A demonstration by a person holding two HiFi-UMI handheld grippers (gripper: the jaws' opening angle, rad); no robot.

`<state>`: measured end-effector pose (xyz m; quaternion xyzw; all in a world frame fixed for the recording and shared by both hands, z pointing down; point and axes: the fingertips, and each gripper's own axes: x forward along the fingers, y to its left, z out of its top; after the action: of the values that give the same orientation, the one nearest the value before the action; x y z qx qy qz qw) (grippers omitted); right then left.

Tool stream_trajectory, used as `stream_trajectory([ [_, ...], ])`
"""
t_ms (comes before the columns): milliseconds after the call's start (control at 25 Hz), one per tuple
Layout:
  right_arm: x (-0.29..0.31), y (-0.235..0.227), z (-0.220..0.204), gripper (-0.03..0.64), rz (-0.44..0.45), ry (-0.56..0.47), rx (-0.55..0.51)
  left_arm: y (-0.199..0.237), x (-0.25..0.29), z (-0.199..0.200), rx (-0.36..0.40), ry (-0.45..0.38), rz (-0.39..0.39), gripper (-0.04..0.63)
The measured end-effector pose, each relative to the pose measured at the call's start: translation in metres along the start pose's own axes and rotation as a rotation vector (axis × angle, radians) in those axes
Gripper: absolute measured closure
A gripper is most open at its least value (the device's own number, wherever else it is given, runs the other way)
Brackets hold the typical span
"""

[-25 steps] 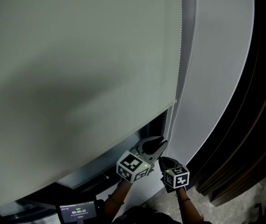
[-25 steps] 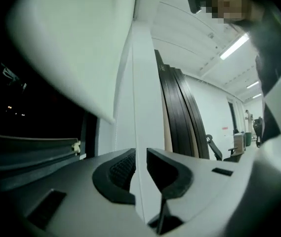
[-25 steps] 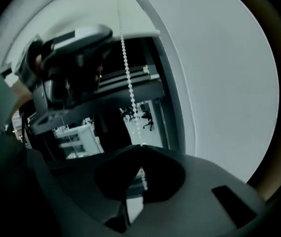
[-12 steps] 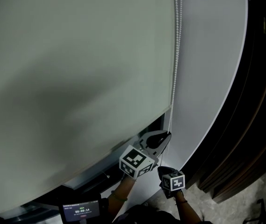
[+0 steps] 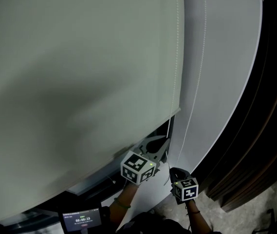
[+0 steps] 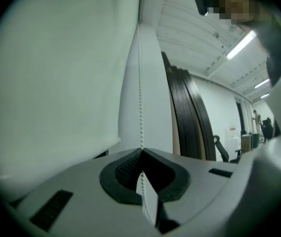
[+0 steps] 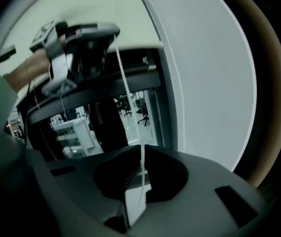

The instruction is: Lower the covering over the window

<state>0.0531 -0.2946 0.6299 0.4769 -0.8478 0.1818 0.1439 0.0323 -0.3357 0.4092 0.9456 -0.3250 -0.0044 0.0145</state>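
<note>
1. Head view: the pale blind (image 5: 80, 72) fills the upper left and centre. At lower centre, the left tool (image 5: 163, 144) and right tool (image 5: 174, 170) meet its bead chain (image 5: 175, 72).
2. Left gripper view: the jaws are pinched together on the bead chain, with the blind at left.
3. Right gripper view: the jaws are clamped on the bead chain at lower centre.

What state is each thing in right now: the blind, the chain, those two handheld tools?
roller blind: mostly lowered, not fully.
window: dark strip uncovered below the blind.
bead chain: straight, pinched by both tools.
left tool: shut on the bead chain.
right tool: shut on the bead chain.
small screen: lit.
</note>
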Motion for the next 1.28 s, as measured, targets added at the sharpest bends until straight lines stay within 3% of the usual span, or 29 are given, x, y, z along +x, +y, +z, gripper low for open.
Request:
stream_trajectory([
  [160,-0.028,0.005,0.091,0.604,0.021,-0.187,-0.099,0.007,-0.004,-0.084,-0.078,0.211,0.022,0.594],
  [320,-0.066,0.031,0.189,0.570,0.148,-0.371,-0.146,0.000,-0.015,-0.159,-0.107,0.396,0.033,0.594],
  [400,-0.082,0.047,0.229,0.527,0.201,-0.429,-0.191,-0.008,-0.023,-0.197,-0.104,0.518,0.021,0.594],
  [560,-0.091,0.069,0.276,0.520,0.238,-0.489,-0.273,-0.027,-0.055,-0.270,-0.096,0.738,-0.005,0.594],
  [760,-0.098,0.079,0.305,0.520,0.286,-0.553,-0.264,-0.037,-0.059,-0.283,-0.153,0.754,0.002,0.594],
  [800,-0.099,0.080,0.308,0.525,0.279,-0.569,-0.248,-0.037,-0.058,-0.283,-0.158,0.754,0.001,0.594],
  [840,-0.099,0.080,0.309,0.585,0.266,-0.581,-0.232,-0.036,-0.059,-0.283,-0.168,0.750,0.002,0.594],
  [880,-0.098,0.081,0.308,0.598,0.253,-0.590,-0.216,-0.035,-0.061,-0.283,-0.185,0.740,0.006,0.594],
  [1000,-0.097,0.072,0.308,0.603,0.241,-0.611,-0.153,-0.037,-0.062,-0.280,-0.238,0.711,0.001,0.594],
  [1080,-0.097,0.059,0.310,0.604,0.225,-0.635,-0.124,-0.039,-0.058,-0.277,-0.213,0.701,-0.013,0.593],
  [1160,-0.098,0.049,0.310,0.604,0.210,-0.657,-0.107,-0.039,-0.053,-0.270,-0.171,0.658,-0.010,0.593],
  [1280,-0.101,0.048,0.307,0.604,0.204,-0.669,-0.089,-0.038,-0.049,-0.241,-0.196,0.504,0.008,0.591],
])
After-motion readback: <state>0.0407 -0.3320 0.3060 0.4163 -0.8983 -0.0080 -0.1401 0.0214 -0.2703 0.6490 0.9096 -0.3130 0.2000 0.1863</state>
